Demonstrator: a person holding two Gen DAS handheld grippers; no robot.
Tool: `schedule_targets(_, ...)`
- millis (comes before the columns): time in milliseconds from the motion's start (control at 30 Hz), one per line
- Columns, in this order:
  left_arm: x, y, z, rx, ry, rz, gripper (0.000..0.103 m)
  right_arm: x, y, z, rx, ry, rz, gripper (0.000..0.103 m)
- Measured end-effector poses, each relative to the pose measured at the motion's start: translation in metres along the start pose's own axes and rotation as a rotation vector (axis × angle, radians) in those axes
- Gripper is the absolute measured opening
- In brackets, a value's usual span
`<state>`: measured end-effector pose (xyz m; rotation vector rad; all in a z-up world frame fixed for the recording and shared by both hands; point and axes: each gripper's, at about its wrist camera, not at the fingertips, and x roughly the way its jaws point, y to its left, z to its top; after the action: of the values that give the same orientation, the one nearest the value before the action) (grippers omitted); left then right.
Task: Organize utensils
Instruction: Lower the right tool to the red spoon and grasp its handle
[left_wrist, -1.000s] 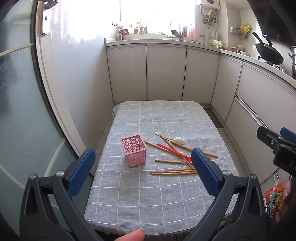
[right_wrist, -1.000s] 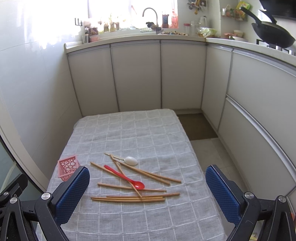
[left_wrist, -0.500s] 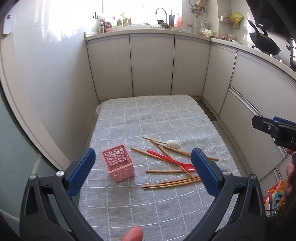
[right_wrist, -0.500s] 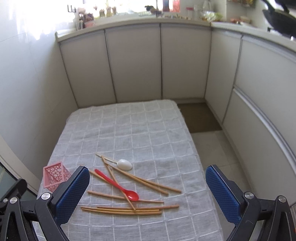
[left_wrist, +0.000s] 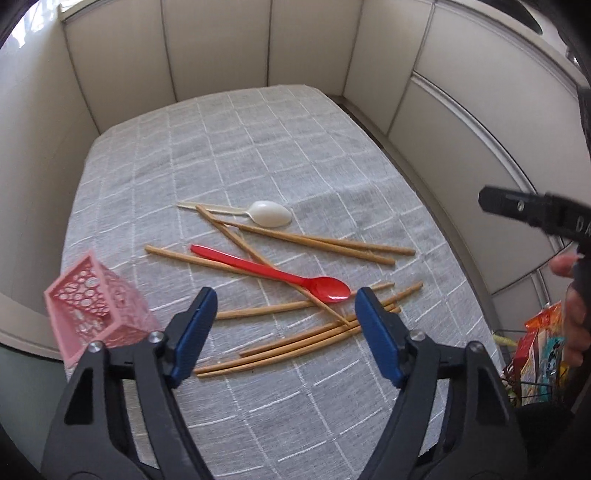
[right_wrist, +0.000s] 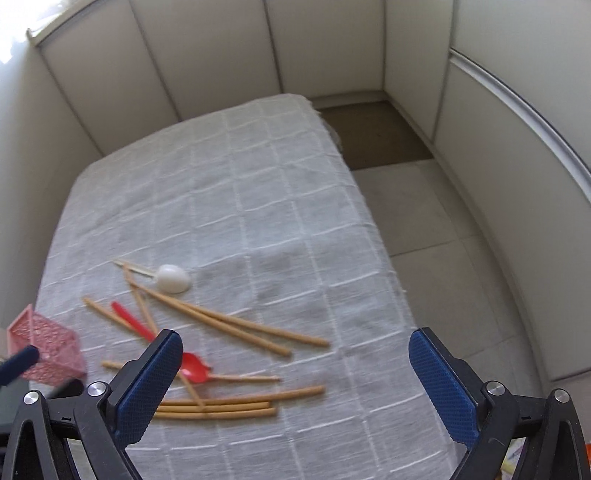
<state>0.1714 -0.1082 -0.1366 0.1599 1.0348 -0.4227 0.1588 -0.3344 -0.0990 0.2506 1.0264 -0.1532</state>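
Observation:
Several wooden chopsticks (left_wrist: 314, 245) lie scattered on a grey checked tablecloth (left_wrist: 258, 147), with a red spoon (left_wrist: 273, 273) across them and a white spoon (left_wrist: 267, 213) behind. A pink perforated basket (left_wrist: 92, 310) stands at the left. My left gripper (left_wrist: 284, 332) is open and empty, just above the near chopsticks by the red spoon's bowl. My right gripper (right_wrist: 295, 376) is open and empty above the near right part of the table; in its view the chopsticks (right_wrist: 229, 321), red spoon (right_wrist: 192, 369), white spoon (right_wrist: 171, 278) and basket (right_wrist: 44, 354) lie left of centre.
White cabinet fronts (left_wrist: 221, 48) curve around the table's far and right sides. Bare floor (right_wrist: 443, 240) lies to the right of the table. A bag of colourful packets (left_wrist: 539, 350) stands at the near right. The right gripper's body (left_wrist: 535, 214) shows at the right edge.
Both grippers have moved forward and tilted down toward the table, so the utensils appear larger and closer. The left gripper's jaws have narrowed somewhat. Nothing on the table has moved.

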Motion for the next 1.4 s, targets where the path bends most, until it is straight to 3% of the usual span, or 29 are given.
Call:
schedule_targets(67,0.018,-0.016,-0.005,0.063,0.01,0.0,0.064,0.006,-0.009,0.002,0.022,0.018,0.029,0.101)
schedule_targets(200,0.048,-0.042,-0.018,0.189,0.02,0.01,0.061,0.016,-0.02,0.005,0.072,0.048,0.079,0.101)
schedule_targets(367,0.069,-0.058,-0.023,0.267,0.022,0.03,0.056,0.022,-0.032,0.003,0.108,0.074,0.08,0.101)
schedule_targets(600,0.095,-0.07,-0.025,0.314,0.04,0.133,0.034,0.025,-0.039,-0.002,0.108,0.085,0.094,0.101)
schedule_targets(733,0.099,-0.068,-0.023,0.305,0.031,0.145,0.006,0.028,-0.037,-0.005,0.1,0.094,0.1,0.101)
schedule_targets(867,0.088,-0.056,-0.017,0.241,-0.012,0.119,0.001,0.029,-0.032,-0.006,0.085,0.093,0.117,0.101)
schedule_targets(1100,0.042,-0.014,0.008,0.06,-0.126,0.045,0.0,0.042,-0.025,-0.004,0.103,0.111,0.171,0.094)
schedule_targets(1233,0.041,0.005,0.009,0.014,-0.085,0.007,0.003,0.055,-0.023,-0.003,0.151,0.14,0.238,0.084)
schedule_targets(1300,0.046,0.014,0.006,-0.024,-0.055,0.007,0.02,0.065,-0.02,-0.005,0.179,0.17,0.291,0.069)
schedule_targets(1333,0.046,0.018,0.004,-0.05,-0.048,0.011,0.034,0.072,-0.017,-0.006,0.193,0.189,0.323,0.064)
schedule_targets(1400,0.045,0.023,0.002,-0.084,-0.044,0.025,0.043,0.088,-0.007,-0.009,0.211,0.238,0.386,0.051)
